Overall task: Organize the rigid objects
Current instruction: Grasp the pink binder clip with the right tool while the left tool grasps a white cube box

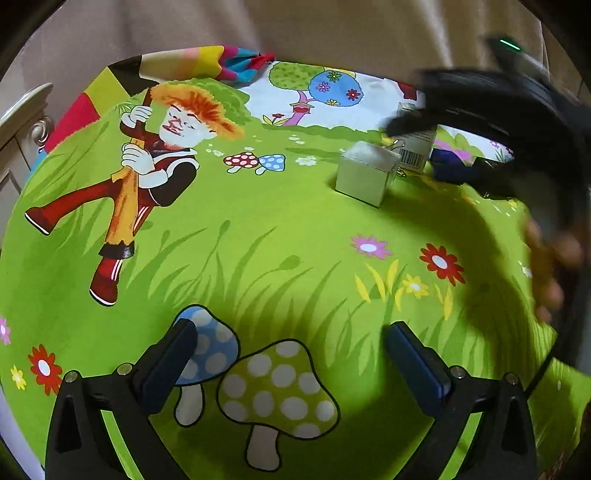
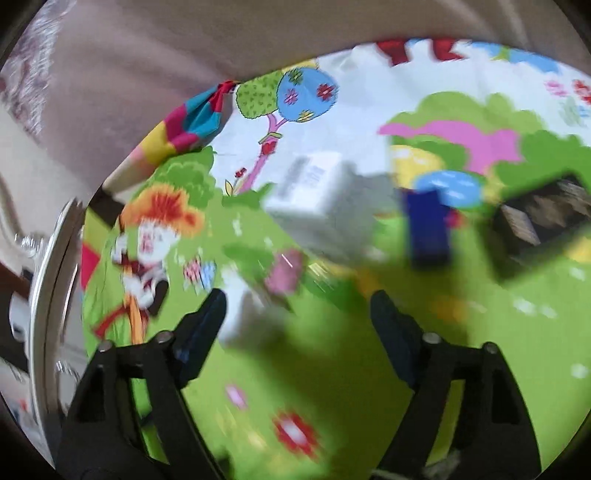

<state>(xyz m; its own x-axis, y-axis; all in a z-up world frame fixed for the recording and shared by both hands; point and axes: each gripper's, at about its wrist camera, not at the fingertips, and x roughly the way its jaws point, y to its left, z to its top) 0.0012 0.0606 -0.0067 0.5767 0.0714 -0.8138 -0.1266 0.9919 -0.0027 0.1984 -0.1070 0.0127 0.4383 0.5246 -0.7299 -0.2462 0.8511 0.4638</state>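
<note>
A white cube box point(image 1: 365, 173) sits on the cartoon-print cloth point(image 1: 258, 240) at the right back. Behind it stands a white carton with a barcode point(image 1: 413, 149), beside a dark blue object point(image 1: 448, 166). My left gripper point(image 1: 291, 354) is open and empty, low over the cloth near the front. My right gripper point(image 2: 295, 317) is open and empty; its view is blurred. It shows the barcode carton point(image 2: 321, 199), the blue object point(image 2: 428, 225) and a dark box point(image 2: 543, 218) ahead. The right gripper body point(image 1: 517, 122) hangs above the boxes in the left wrist view.
A beige curtain point(image 1: 332, 29) hangs behind the table. A white furniture piece point(image 1: 22, 122) stands at the left edge. The cloth edge is bunched at the back point(image 1: 236, 62). A hand point(image 1: 554, 266) shows at the right.
</note>
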